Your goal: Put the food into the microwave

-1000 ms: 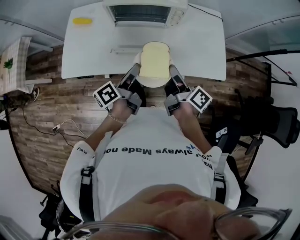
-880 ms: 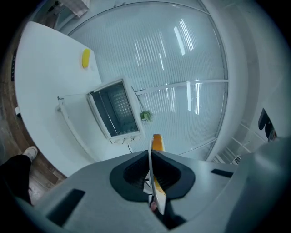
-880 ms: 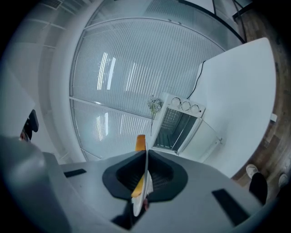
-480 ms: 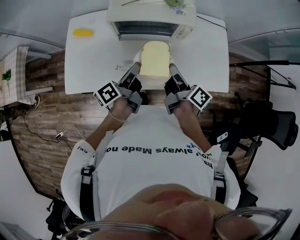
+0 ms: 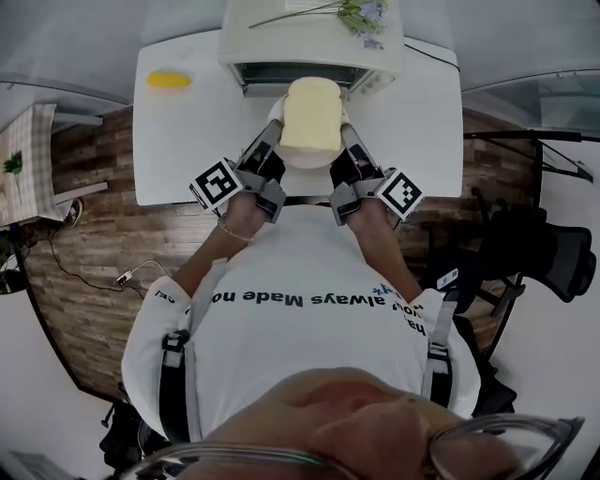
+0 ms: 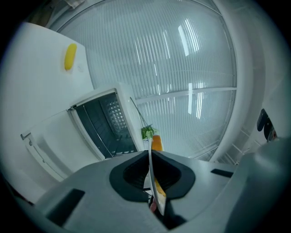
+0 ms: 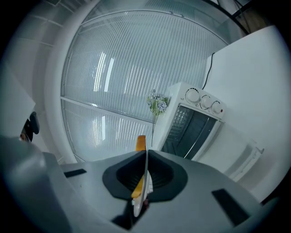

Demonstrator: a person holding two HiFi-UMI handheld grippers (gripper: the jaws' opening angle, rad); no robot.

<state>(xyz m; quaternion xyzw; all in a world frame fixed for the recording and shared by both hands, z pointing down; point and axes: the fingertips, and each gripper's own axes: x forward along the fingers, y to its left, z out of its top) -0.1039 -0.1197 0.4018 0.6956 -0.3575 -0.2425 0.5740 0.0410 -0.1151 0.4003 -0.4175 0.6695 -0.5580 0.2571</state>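
Just in front of the microwave's (image 5: 314,42) open mouth, a white plate (image 5: 307,162) carrying a slice of bread (image 5: 311,114) hangs in the air above the white table (image 5: 178,141), carried from both sides. The left gripper (image 5: 273,133) is clamped on the plate's left rim and the right gripper (image 5: 346,133) on its right rim. Each gripper view shows the thin plate edge pinched between closed jaws, with the bread's orange crust just beyond. Two opposite grips probably keep the plate level, so the loose slice does not slide off on the way in. The drop-down door (image 6: 68,136) lies open toward the person, so the plate has to pass over it to reach the dark cavity. A sprig of flowers (image 5: 361,14) rests on top of the appliance, and a yellow object (image 5: 169,80) sits well apart at the table's far left corner. The food is judged close to the opening but not yet inside.
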